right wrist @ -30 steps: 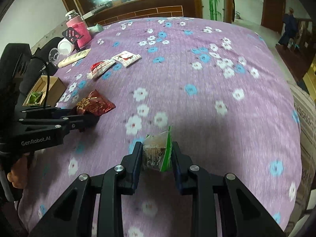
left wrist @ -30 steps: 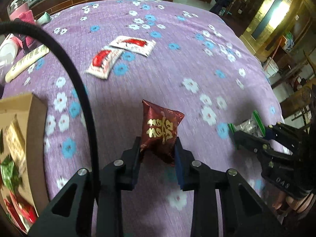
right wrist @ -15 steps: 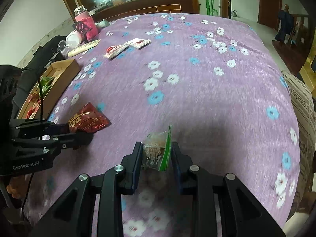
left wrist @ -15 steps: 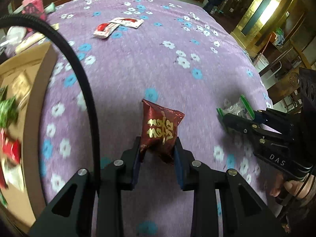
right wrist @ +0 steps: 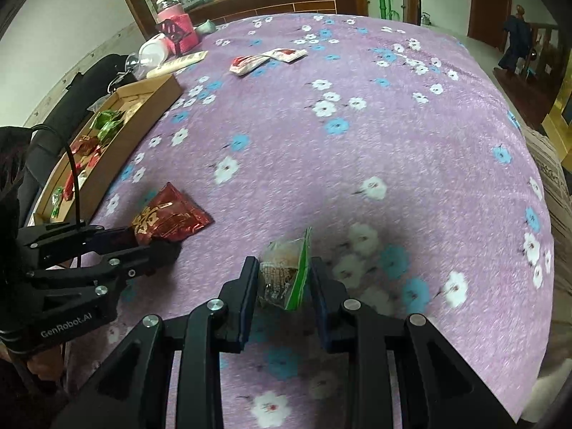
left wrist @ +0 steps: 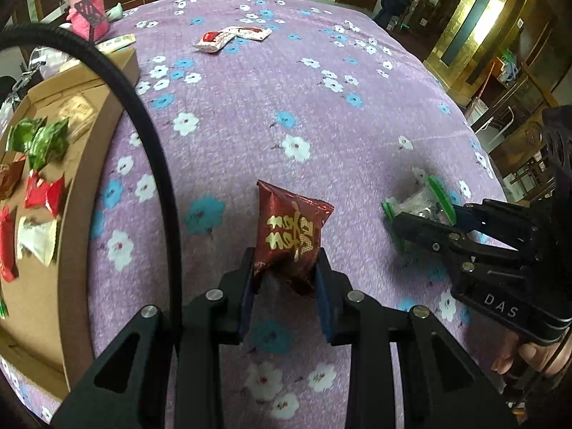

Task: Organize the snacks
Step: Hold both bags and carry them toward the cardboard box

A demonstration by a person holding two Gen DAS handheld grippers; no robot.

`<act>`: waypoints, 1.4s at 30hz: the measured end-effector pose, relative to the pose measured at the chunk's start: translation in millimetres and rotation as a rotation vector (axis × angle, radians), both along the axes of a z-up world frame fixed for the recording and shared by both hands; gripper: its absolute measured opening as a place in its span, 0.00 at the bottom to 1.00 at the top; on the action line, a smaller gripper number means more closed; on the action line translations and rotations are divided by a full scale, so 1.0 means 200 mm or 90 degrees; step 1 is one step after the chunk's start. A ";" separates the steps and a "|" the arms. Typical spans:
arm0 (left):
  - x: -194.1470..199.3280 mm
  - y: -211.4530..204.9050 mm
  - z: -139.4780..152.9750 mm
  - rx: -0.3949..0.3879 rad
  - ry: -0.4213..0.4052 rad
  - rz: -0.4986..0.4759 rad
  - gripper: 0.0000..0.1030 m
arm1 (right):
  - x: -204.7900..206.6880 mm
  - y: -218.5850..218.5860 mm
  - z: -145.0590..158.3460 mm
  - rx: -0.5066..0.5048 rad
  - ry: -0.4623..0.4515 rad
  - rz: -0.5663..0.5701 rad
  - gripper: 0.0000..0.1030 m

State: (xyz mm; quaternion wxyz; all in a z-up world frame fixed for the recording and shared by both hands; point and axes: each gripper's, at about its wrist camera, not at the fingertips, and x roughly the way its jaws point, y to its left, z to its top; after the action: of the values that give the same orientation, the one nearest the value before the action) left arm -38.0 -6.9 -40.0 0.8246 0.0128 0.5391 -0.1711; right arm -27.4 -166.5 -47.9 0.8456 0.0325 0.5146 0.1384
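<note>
We see the left gripper clamped on a dark red snack packet, and the right gripper clamped on a clear green-edged packet, both above the purple floral desk. The cardboard box at left holds green, red and white packets.

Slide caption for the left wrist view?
Left tongs grip a red packet beside the snack box.
</note>
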 end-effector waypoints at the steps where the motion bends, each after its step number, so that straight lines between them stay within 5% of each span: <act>1: -0.01 0.01 0.00 0.002 -0.002 0.002 0.31 | 0.00 0.01 0.00 0.001 0.000 0.001 0.27; 29: -0.11 0.37 0.21 -0.039 -0.043 0.062 0.32 | 0.05 0.51 0.19 0.010 -0.040 0.092 0.27; 39: -0.06 0.76 0.34 -0.028 -0.081 0.169 0.32 | 0.16 0.81 0.36 0.037 -0.080 0.172 0.27; 42: -0.06 0.83 0.34 -0.007 -0.080 0.179 0.32 | 0.18 0.76 0.36 -0.020 -0.084 0.158 0.27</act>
State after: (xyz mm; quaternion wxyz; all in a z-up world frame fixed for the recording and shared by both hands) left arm -50.9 158.7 28.7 0.8727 -0.0570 0.4817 -0.0556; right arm 8.0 -13.5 24.6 0.8545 -0.0536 0.4598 0.2359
